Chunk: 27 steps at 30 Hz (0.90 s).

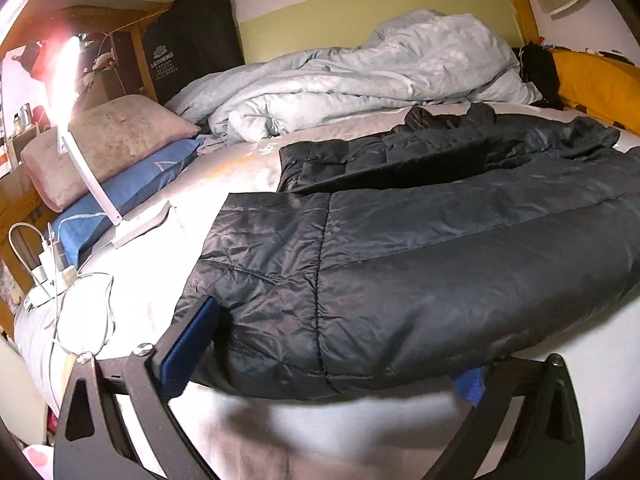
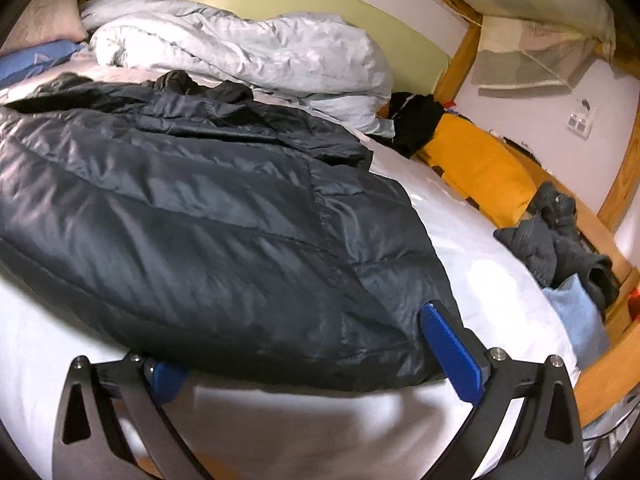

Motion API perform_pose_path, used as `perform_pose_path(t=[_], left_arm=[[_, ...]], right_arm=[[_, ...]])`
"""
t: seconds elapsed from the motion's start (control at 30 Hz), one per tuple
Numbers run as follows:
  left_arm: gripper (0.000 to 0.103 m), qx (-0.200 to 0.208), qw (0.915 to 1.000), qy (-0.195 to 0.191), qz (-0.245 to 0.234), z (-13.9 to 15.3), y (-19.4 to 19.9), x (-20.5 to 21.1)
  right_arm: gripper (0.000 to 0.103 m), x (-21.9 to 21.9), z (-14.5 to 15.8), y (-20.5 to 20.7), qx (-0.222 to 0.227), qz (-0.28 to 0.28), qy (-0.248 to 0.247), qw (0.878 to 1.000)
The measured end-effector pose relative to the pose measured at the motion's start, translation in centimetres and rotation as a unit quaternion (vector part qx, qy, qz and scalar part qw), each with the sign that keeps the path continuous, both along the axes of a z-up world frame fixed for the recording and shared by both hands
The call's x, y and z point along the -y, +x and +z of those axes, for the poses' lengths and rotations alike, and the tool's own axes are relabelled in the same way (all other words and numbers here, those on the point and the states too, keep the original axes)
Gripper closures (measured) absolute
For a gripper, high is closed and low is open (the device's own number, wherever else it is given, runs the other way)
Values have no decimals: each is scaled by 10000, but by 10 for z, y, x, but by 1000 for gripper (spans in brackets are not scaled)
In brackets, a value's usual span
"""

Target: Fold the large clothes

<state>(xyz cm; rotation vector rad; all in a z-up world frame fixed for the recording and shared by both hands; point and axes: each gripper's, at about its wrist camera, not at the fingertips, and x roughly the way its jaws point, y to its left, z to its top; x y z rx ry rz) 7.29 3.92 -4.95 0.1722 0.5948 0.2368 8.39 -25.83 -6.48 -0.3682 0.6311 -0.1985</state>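
A dark quilted puffer jacket (image 1: 420, 264) lies spread on the white bed sheet (image 1: 160, 264); it also shows in the right wrist view (image 2: 192, 232). My left gripper (image 1: 328, 364) is open with its jaws wide apart; the jacket's near left edge lies between its blue pads (image 1: 188, 344). The right pad is mostly hidden under the fabric. My right gripper (image 2: 308, 360) is open too, straddling the jacket's near right edge, its right blue pad (image 2: 452, 352) in plain sight and the left pad tucked under the hem.
A crumpled pale quilt (image 1: 360, 76) lies at the back of the bed. Pink and blue pillows (image 1: 100, 148) and a white desk lamp (image 1: 100, 184) with cables are at the left. A yellow cushion (image 2: 480, 164) and dark clothes (image 2: 560, 240) lie along the wooden rail at right.
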Motion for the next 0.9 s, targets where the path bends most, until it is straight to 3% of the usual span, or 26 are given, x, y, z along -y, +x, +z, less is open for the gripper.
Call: perform_pose_path(t=[0.03,0.1,0.13,0.17,0.2,0.3,0.4,0.57,0.73,0.9], left_arm=[[14,54,10000,4,-44,2,-2,2],[31,165,9997,33,-158,4,-6,6],[46,212,9995,53,-235,6,-8,8],[58,254,9992,74,-304,7,-11,12],[63,303,9988,86,-367,9,-14,14],[71,426,9982,-72,-426,18,-19,14],[75,598,9951,-599,-519,35,-30,4],[77,780,9926,-688,-635,66,-54,4],[76,210,9966,-350,-716,83,-75,5],[74,-322,9949,-593,-754,86,-64,-4]], right_arm=[[2,3,1,0,-11,-25,106,9999],[27,9,5,-1,6,-40,273,9996],[33,10,6,-2,25,-6,340,9994],[47,11,8,-3,54,37,401,9992],[59,11,11,-6,113,113,492,9987],[75,9,19,-13,255,195,643,9974],[81,10,33,-25,485,314,826,9949],[85,16,64,-52,822,592,1202,9876],[85,21,90,-86,952,930,1383,9814],[81,10,92,-90,727,1000,896,9883]])
